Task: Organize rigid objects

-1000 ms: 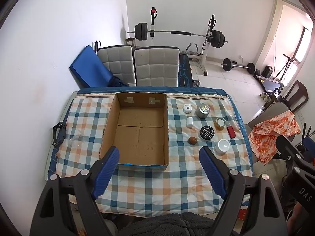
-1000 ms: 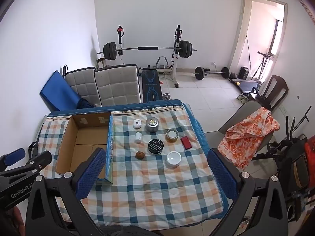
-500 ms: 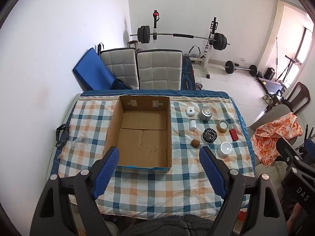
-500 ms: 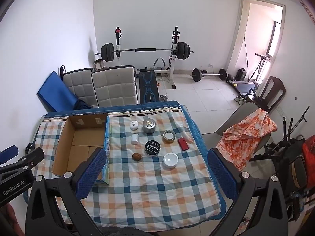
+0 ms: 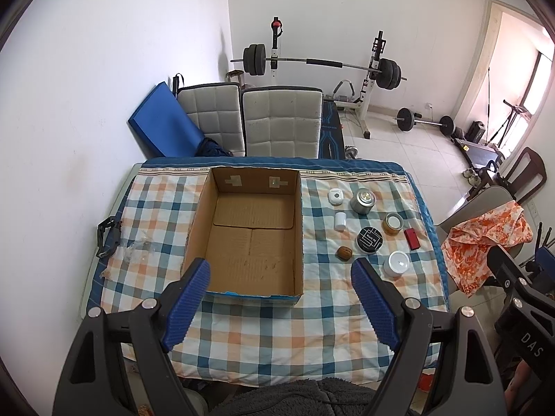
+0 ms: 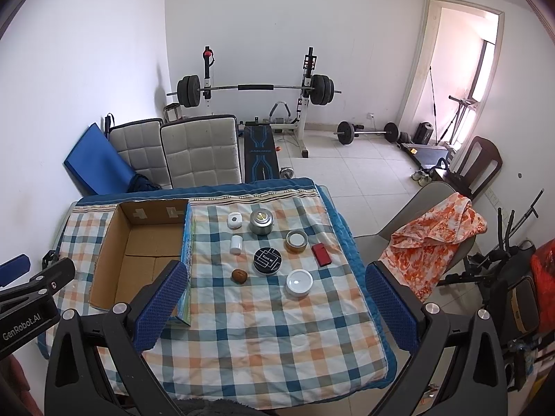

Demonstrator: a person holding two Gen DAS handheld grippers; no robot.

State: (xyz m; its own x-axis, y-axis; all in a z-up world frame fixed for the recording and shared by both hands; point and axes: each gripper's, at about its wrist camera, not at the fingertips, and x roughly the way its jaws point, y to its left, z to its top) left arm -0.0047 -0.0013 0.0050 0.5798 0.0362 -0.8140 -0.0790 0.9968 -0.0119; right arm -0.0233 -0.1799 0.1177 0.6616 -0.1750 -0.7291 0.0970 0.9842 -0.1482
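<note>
Both tools hang high above the table, well clear of everything on it. The left gripper (image 5: 280, 286) is spread wide and holds nothing; the right gripper (image 6: 274, 298) is likewise spread wide and empty.

Ahead of and below the left gripper lies the open cardboard box (image 5: 248, 228), its long axis running straight away from the fingers and its floor bare. The loose items sit in a cluster on the checked cloth (image 6: 242, 315), ahead of and below the right gripper, roughly between its two fingers, and off to the right of the left gripper's line.

Items in the cluster, nearest to farthest from the right gripper:
- white round lid (image 6: 299, 283) and brown walnut-like piece (image 6: 239, 275), nearest;
- black round tin (image 6: 267, 260), just beyond them;
- red flat case (image 6: 321, 254), amber jar (image 6: 297, 241) and small white cylinder (image 6: 236, 244), farther on;
- silver canister (image 6: 261, 222) and white square pod (image 6: 235, 221), farthest.

None of them is long enough for its axis to matter (the red case is the only oblong one, lying roughly along the line of the fingers).

Judgement: the right gripper is the nearer tool for the first pick, and the box then lies to its left.
</note>
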